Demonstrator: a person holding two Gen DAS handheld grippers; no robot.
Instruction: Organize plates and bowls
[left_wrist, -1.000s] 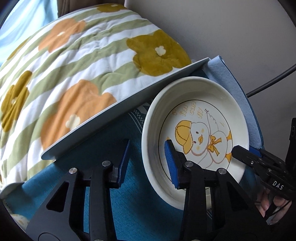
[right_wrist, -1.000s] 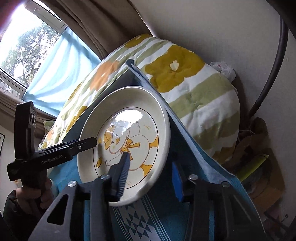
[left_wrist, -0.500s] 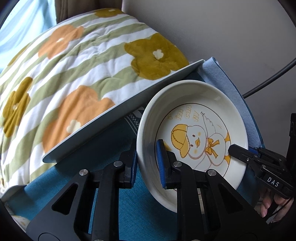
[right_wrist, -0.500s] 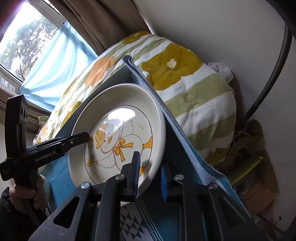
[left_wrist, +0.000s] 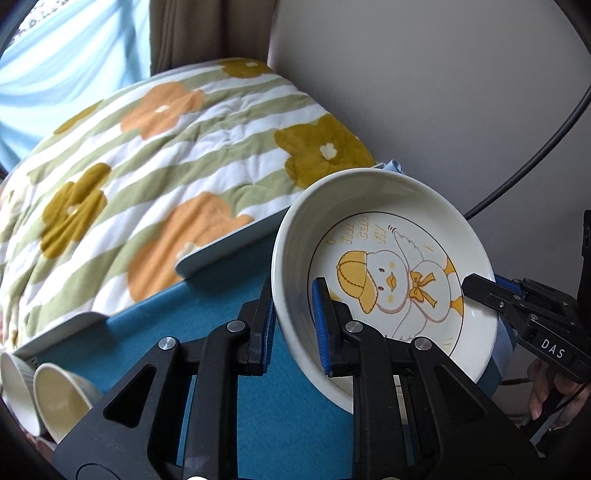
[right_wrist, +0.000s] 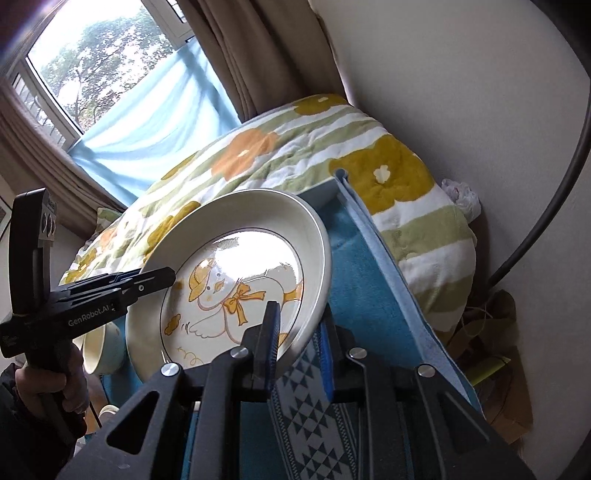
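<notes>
Right up front the left gripper (left_wrist: 292, 325) and right gripper (right_wrist: 298, 345) have both gone from wide open to clamped on opposite rims of the duck plate (left_wrist: 384, 280), now lifted off the blue cloth (left_wrist: 221, 314), bowls (left_wrist: 55, 402) waiting beyond, so stacking's next I guess.

duck plate (left_wrist: 384, 273) | cream, tilted, lifted | two cream bowls (left_wrist: 55, 398) | on their sides
</notes>
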